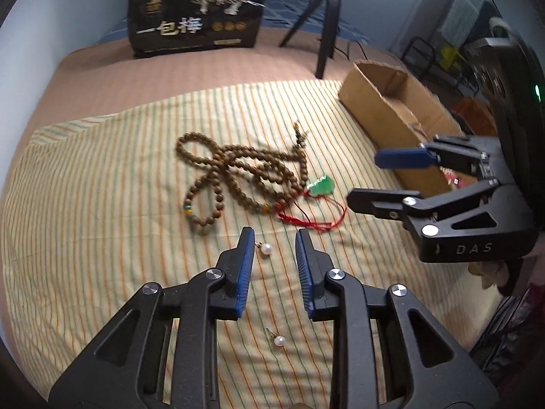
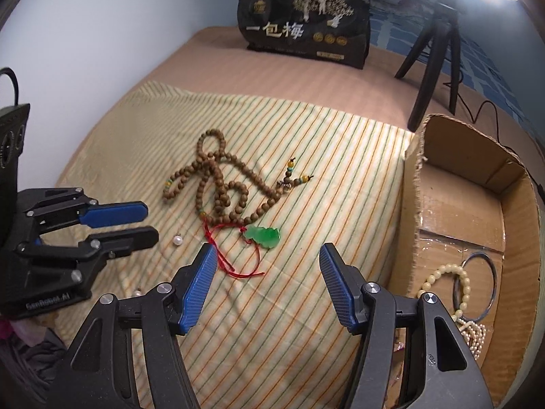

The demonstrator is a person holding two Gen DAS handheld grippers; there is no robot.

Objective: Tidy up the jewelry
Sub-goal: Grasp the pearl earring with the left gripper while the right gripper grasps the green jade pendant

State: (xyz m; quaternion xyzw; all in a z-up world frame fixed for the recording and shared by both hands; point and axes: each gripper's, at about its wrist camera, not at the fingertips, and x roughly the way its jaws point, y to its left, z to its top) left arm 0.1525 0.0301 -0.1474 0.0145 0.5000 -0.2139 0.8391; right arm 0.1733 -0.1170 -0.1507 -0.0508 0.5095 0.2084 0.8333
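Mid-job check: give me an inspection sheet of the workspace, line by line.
Surface: striped cloth over a tan bed.
Job's things: wooden bead necklace, green pendant on red cord, two pearl earrings on the cloth; cream beads and bangle in the cardboard box.
Clutter: black bag.
Grippers: left gripper and right gripper open, empty.
Cables: black cable behind the tripod.
Surroundings: pale wall.

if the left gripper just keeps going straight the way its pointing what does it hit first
Most likely the pearl earring lying just beyond the open left gripper, near its left finger. Past that lies the wooden bead necklace. Depth is hard to judge here.
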